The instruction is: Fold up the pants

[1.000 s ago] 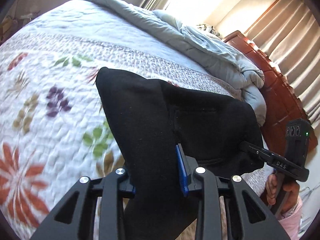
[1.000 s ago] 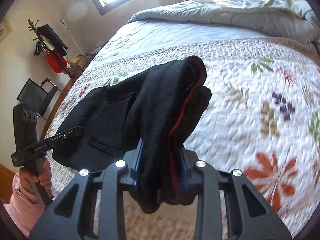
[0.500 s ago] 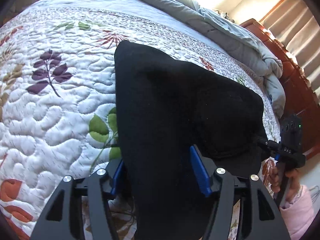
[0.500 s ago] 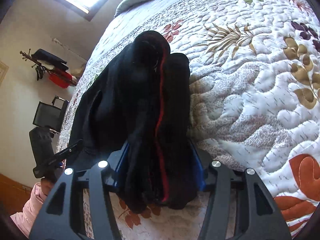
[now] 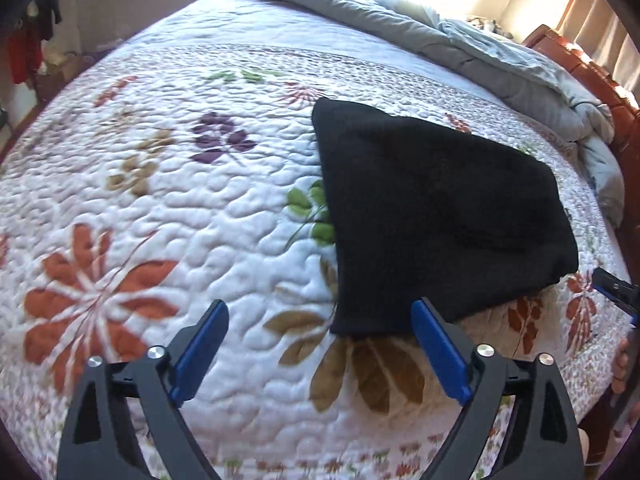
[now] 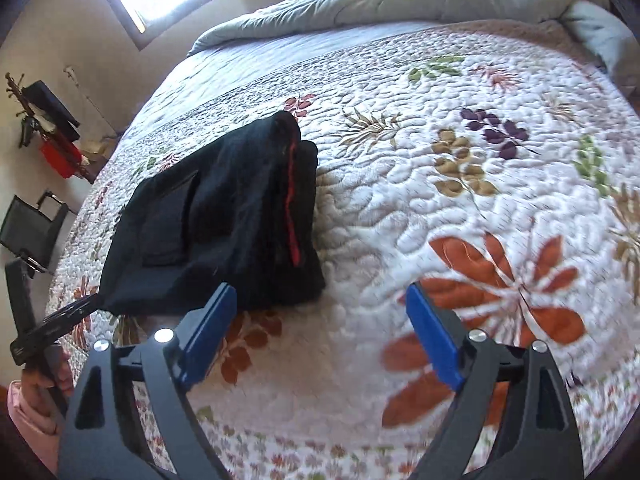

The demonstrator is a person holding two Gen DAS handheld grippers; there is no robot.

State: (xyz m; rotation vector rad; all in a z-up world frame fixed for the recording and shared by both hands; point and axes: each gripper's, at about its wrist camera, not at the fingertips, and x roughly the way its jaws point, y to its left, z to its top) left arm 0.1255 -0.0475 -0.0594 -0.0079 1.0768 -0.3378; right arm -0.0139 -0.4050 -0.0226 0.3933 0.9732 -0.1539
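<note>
The blue-padded fingers (image 5: 200, 354) of the left gripper (image 5: 320, 354) stand wide apart with nothing between them, and the right gripper (image 6: 320, 334) is spread just as wide, also holding nothing. The black pants (image 5: 436, 220) lie folded into a compact bundle on the floral quilt (image 5: 160, 208), just beyond both sets of fingertips, with a red seam (image 6: 291, 204) showing along one folded edge. A grey comforter (image 6: 420, 0) is bunched at the far end of the bed.

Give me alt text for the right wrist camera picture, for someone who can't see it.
Folded black pants with a thin red seam lie on a floral quilted bedspread, released. The right gripper hovers open in front of them, its blue fingers spread apart and holding nothing. The left gripper shows at the pants' left edge.
</note>
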